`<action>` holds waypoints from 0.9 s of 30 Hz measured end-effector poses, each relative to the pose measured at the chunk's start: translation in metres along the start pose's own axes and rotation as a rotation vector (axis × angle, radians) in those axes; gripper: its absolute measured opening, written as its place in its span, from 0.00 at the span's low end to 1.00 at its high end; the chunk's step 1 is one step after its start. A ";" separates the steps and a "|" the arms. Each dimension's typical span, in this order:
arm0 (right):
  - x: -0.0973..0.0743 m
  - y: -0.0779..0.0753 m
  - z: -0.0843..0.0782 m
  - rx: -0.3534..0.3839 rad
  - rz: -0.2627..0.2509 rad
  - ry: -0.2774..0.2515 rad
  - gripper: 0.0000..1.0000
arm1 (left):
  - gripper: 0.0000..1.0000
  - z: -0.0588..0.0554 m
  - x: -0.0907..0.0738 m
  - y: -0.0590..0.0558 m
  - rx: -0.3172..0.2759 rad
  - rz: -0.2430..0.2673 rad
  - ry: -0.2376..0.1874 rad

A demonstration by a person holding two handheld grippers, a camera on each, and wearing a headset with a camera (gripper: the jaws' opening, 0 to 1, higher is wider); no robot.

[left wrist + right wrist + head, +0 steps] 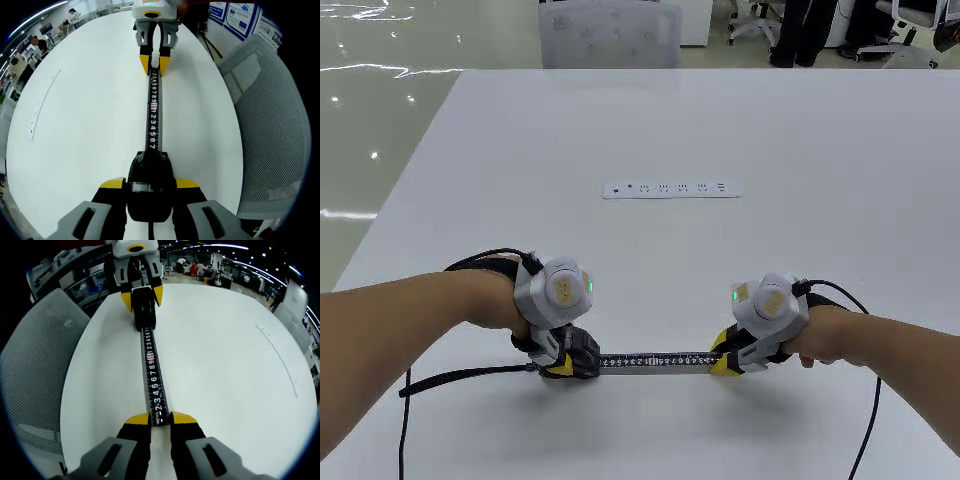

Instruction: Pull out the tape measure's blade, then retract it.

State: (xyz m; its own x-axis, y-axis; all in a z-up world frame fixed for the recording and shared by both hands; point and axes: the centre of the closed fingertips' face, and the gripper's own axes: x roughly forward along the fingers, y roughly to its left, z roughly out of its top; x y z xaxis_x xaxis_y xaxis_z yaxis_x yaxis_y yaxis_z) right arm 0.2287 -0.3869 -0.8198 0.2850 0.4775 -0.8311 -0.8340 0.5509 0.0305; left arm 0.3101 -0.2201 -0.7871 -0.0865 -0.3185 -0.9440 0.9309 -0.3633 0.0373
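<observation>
Already the first half of the task looks well under way. Closest to the person, the black, rounded tape measure case (149, 186) sits low on the white tabletop (720, 130), and the left gripper (150, 183) has its yellow-tipped jaws pressed against the case's two sides, holding it firmly. From the mouth of the case, the narrow steel blade with printed black numerals (152, 107) runs out straight and flat to the case's right, lying on or just above the table. At the far end of that run from the case, the right gripper (160, 418) pinches the blade's tip between its own yellow-tipped jaws, so the tape is stretched taut between the two grippers.

As for progress, a modest length of blade is drawn out. Whether the pull is meant to go further I cannot tell. The retraction is not yet begun, and I judge it calls for the right gripper to ease the tip back toward the case, or let it go.

Beyond the case, farther across the table, lies a flat white power strip (670, 189), well apart from the work. Farther again from the case, past the table's far edge, stands a grey mesh-backed chair (610, 35).
</observation>
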 end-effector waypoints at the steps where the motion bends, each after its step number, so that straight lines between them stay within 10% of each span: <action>1: 0.000 0.000 -0.001 0.000 0.000 0.000 0.12 | 0.32 0.000 0.000 0.000 0.000 0.000 0.000; 27: -0.014 -0.003 -0.021 0.020 -0.008 0.011 0.12 | 0.32 0.000 0.000 0.000 -0.002 0.001 0.002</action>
State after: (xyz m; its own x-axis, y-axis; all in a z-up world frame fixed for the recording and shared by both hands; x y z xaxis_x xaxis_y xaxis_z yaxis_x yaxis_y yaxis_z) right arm 0.2177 -0.4097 -0.8198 0.2866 0.4655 -0.8373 -0.8220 0.5684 0.0347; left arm 0.3098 -0.2205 -0.7873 -0.0846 -0.3171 -0.9446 0.9318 -0.3611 0.0378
